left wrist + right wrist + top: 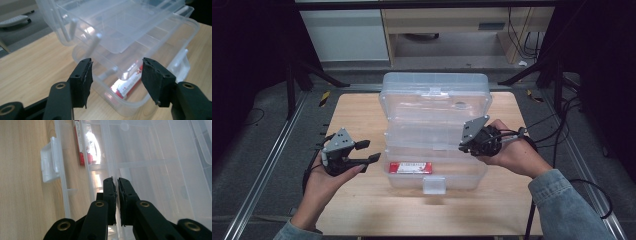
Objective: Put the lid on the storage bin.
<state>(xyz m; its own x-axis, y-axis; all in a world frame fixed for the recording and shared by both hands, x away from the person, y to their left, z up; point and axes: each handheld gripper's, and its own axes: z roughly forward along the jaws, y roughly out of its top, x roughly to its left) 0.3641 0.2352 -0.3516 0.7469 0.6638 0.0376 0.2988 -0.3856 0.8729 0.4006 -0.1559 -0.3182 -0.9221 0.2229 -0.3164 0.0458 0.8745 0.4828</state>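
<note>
Your left claw (368, 151) sits over the bench (357, 115) just left of the clear box (434, 131), jaws spread wide with nothing between them; in the left gripper view the jaws frame the box's near corner without touching it. Your left hand (324, 177) grips it from below, the grey plate on top tilted toward the box.

Your right claw (463, 147) is at the box's right side, over the rim of the tray (435, 127) that stands above the base; in the right gripper view its jaws are drawn nearly together, only a thin slit between them, with the tray's rim running up to their tips; whether they pinch that rim you cannot tell. Your right hand (512, 152) comes in from the right, sleeve (562, 205) in blue denim.

The box lies open at mid-bench, lid (435, 92) thrown back away from you, white latch (434, 186) on the near wall; a red packet (410, 167) lies flat in the base, toward its near left; in the right gripper view the packet (80, 145) lies beyond the latch (50, 161).
</note>
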